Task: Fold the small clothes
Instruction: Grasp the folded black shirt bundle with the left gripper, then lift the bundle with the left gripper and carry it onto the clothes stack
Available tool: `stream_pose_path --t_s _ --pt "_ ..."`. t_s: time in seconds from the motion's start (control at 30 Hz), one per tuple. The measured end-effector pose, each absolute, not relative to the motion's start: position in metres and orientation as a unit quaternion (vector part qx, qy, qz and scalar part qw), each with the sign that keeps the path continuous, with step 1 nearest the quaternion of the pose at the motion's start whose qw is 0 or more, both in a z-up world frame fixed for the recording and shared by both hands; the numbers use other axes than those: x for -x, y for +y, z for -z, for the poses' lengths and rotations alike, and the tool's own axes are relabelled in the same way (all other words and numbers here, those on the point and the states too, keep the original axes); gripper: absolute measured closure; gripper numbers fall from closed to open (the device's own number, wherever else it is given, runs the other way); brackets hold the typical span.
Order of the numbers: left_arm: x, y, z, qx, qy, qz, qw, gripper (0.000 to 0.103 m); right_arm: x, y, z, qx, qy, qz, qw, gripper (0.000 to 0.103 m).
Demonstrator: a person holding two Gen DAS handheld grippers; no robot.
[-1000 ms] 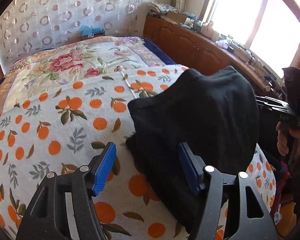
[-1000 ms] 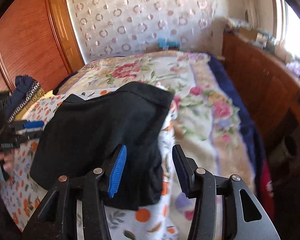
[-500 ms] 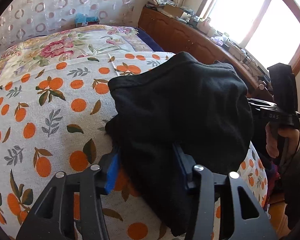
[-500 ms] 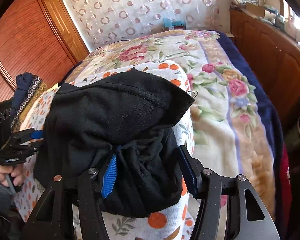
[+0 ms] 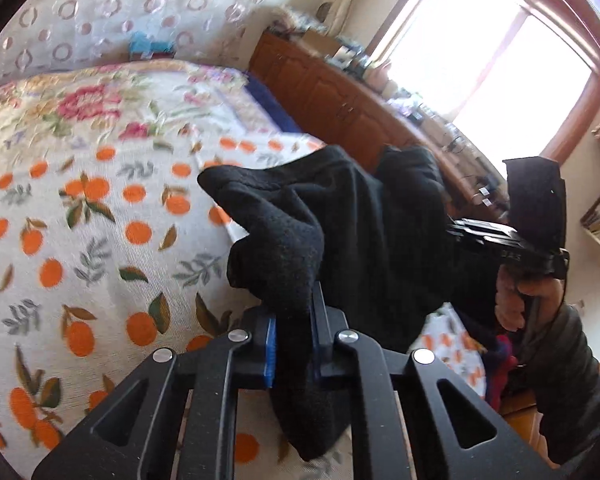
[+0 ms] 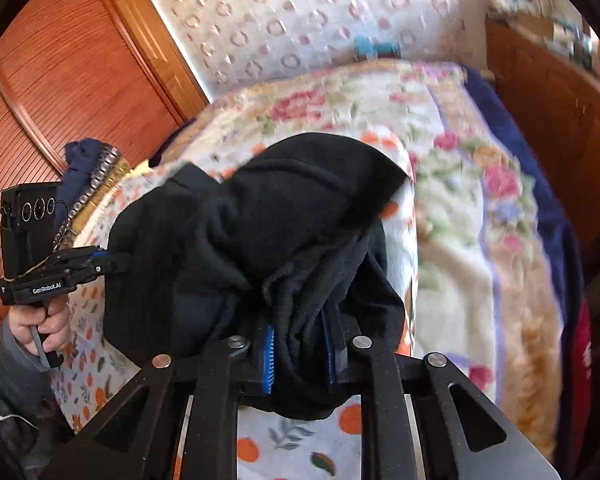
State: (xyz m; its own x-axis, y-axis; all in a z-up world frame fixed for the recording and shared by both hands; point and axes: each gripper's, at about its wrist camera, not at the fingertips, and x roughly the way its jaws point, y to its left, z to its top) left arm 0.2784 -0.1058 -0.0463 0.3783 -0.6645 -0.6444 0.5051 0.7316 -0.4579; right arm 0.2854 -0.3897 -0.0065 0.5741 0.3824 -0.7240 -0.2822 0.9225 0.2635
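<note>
Now both grippers, left gripper (image 5: 294, 344) and right gripper (image 6: 300, 354), closing on bunched black garment (image 5: 364, 232) over bed (image 5: 80, 216); best lift evenly, corners level.

Left claw (image 5: 294, 344) tilts downward, jaws closing, black cloth (image 5: 352, 232) pinched between its pads. Right claw (image 6: 300, 354) also tilts downward, closing, pads on the same cloth.

One legible marking: white lettering "GenRobot.AI" on the black body of the left gripper (image 6: 112, 262), as seen from the right wrist camera. Lettering on the right gripper (image 5: 460, 232), seen from the left wrist, is too blurred to read.
</note>
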Motion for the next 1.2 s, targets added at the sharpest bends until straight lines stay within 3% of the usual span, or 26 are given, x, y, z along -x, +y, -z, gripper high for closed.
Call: stream_pose_path --t_s 0.23,0.53,0.87,1.07,1.2 --pt "-0.244 -0.034 -0.020 0.102 0.348 0.345 0.866 0.090 -0.282 -0.335 -0.068 -0.001 0.342 -0.227 0.912 0.087" --pt "-0.215 0.139 -0.074 0.123 0.270 0.206 0.933 0.090 -0.346 -0.175 -0.134 0.058 0.271 -0.347 0.896 0.087" --pt "-0.210 0.264 -0.052 0.164 0.268 0.077 0.946 0.090 -0.437 0.024 -0.134 0.100 0.259 -0.434 0.857 0.087" --pt "-0.213 0.282 -0.004 0.197 0.294 0.062 0.933 0.090 -0.486 0.077 -0.108 0.117 0.285 -0.432 0.847 0.088" --pt "-0.207 0.288 -0.030 0.205 0.265 0.086 0.938 0.090 -0.481 0.075 -0.139 0.126 0.266 -0.445 0.846 0.088"
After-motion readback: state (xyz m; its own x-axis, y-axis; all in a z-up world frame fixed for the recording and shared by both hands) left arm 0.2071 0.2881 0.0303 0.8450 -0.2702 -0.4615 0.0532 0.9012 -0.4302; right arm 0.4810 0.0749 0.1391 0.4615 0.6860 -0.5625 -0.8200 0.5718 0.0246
